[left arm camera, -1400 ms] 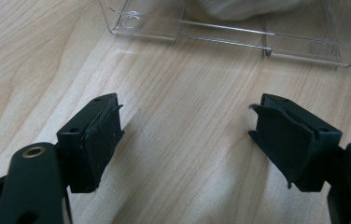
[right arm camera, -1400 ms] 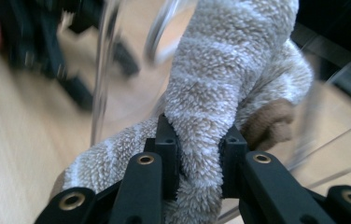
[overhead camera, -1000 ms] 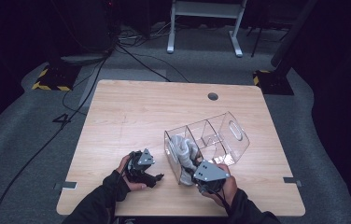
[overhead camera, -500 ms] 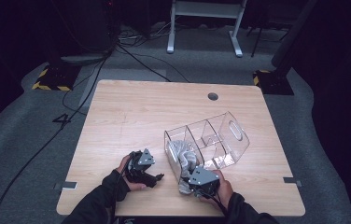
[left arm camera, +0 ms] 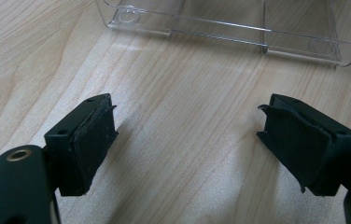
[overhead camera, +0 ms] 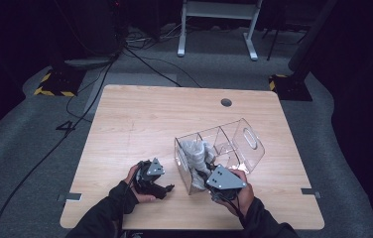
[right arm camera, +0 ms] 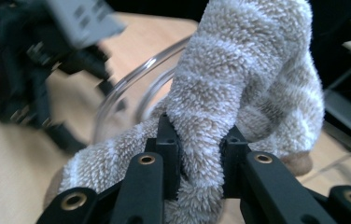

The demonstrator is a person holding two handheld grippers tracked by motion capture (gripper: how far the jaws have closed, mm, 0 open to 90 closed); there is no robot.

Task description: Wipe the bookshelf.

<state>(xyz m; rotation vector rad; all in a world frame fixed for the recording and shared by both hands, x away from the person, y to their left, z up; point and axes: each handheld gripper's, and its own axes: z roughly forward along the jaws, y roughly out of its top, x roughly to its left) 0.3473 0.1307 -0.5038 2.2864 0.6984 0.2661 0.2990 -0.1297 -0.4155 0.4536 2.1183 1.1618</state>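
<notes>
- Left tongs rest low on the table, left of the clear plastic bin; jaws spread wide, nothing between them, released.
- Right tongs are clenched on a fuzzy striped sock, pinching a thick fold mid-length; the rest of it bulges above the jaws and droops off to both sides.
- Sock sits at the near-left compartment of the bin, bunched over its rim, partly in and partly out; can't tell how much is still inside.
- Risk: grip is on a plush fold only, so the pile could compress and the sock slide out if it is pulled fast.
- Risk: the bin looks light and is tilted; if the sock drags on the wall or divider, the bin could tip or skid, and the left tongs are not bracing it.
- Risk: loose ends hanging either side of the jaws could catch on the rim.
- Risk: the two tongs are near each other, so a sideways swing could knock them together.
- High view gives the layout: both hands, the bin's compartments, and the sock as a pale lump at the near-left one.
- Left gripper view gives the open pads over bare wood, with the bin's bottom edge just beyond and apart from them.
- Right gripper view gives the actual pinch, the sock texture and stripes, the curved bin rim behind, and the left tongs blurred further off.
</notes>
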